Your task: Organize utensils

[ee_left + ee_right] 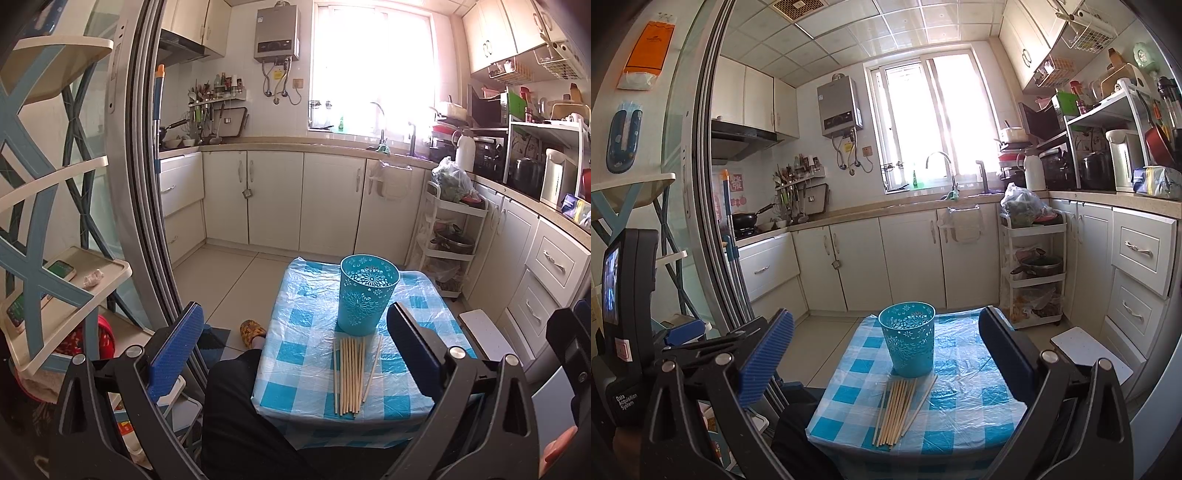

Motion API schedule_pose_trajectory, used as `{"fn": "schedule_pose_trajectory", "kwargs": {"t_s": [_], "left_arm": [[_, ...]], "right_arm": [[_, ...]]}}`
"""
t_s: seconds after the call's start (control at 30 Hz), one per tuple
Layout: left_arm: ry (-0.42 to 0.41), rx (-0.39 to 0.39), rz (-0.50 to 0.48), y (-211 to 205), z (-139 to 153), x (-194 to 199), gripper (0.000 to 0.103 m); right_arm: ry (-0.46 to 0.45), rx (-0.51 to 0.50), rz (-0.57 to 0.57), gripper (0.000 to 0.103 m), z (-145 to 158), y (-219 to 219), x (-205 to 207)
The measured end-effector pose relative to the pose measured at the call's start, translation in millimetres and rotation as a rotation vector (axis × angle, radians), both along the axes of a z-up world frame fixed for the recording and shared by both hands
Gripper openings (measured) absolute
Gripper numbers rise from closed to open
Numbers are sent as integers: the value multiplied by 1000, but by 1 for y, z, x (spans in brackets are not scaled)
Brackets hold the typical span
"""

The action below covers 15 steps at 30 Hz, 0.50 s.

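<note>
Left gripper spread wide, gripping nothing. Bundle of wooden chopsticks flat on the blue-checked table, tips just at the upright teal perforated cup. Right gripper likewise wide, empty.

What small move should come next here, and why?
Probably lower the right gripper toward the chopsticks. Both grippers are open and empty, above the table; the left gripper is no closer. The chopsticks lie loose in front of the upright, apparently empty cup.
</note>
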State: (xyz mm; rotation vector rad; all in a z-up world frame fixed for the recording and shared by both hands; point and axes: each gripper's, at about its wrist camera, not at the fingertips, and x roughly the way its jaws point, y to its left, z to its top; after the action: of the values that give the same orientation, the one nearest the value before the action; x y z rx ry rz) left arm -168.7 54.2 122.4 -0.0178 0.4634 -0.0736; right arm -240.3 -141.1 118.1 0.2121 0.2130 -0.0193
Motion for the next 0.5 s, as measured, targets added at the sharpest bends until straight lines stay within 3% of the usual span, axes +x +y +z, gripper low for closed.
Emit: {"fn": "schedule_pose_trajectory", "kwargs": {"t_s": [0.5], "left_arm": [[-3, -2, -2, -2, 1, -3, 95]], "right_arm": [[-8, -3, 2, 96, 1, 7, 3]]}}
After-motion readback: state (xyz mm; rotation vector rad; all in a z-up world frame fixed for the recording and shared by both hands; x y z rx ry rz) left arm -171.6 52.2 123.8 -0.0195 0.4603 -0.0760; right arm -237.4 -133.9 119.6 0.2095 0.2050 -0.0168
